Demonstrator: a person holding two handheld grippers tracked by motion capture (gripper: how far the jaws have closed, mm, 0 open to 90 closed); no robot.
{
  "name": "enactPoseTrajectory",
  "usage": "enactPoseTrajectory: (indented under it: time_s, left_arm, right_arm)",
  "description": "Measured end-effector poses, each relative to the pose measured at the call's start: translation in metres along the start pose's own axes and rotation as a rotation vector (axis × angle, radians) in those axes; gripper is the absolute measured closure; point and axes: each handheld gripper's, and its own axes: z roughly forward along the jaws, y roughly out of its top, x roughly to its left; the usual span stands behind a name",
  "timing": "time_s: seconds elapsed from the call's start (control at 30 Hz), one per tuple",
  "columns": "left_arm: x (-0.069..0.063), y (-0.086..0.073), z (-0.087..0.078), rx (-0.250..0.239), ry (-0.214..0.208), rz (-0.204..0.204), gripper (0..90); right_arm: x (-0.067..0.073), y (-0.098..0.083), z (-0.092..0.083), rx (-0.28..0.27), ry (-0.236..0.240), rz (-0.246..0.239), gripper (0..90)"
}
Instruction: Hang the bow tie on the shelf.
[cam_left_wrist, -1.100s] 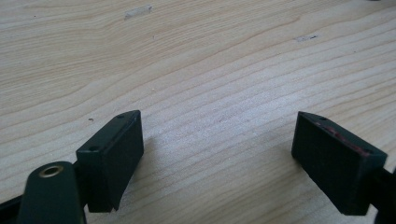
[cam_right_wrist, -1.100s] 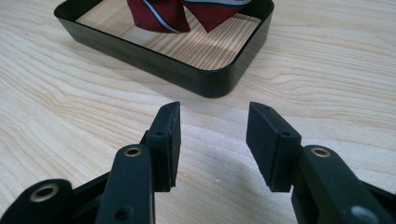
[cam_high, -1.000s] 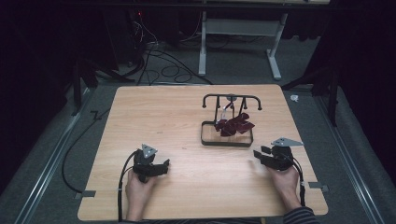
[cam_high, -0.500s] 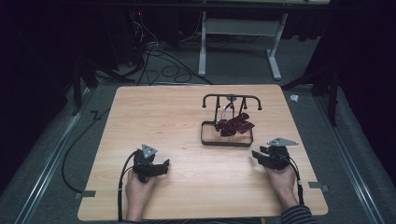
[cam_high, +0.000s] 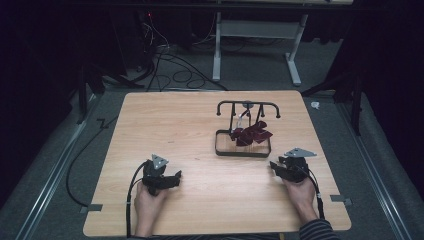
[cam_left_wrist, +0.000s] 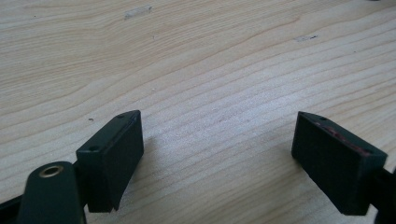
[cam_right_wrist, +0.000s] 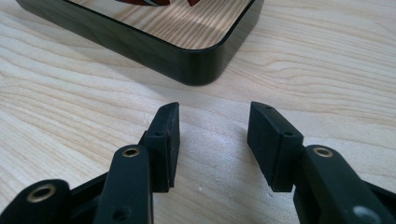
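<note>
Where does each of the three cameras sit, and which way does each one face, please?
High view: above the person's side, looking forward and down at the table; both hands, left gripper and right gripper show.
Left gripper view: on the left gripper, facing bare wood between open jaws.
Right gripper view: on the right gripper, jaws open, facing a corner of the black stand.
Shared: the stand shows in the high and right gripper views.

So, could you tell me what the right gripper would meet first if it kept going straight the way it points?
Most likely the near corner of the black tray: it lies just ahead of the right gripper, whose open jaws hold nothing, with bare table between.
</note>
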Motion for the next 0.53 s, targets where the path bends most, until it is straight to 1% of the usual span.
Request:
enactPoseTrajectory:
  time_s: [0.2, 0.53]
  left_arm:
    - [-0.0001, 0.0, 0.0, 0.0, -0.001, -0.001, 17.1]
    - [-0.0001, 0.0, 0.0, 0.0, -0.001, -0.001, 17.1]
  right_arm:
    - [0.0013, 0.0001, 0.0003, 0.005, -0.011, -0.015, 49.9]
    - [0.0013, 0.0001, 0.0006, 0.006, -0.014, -0.011, 48.6]
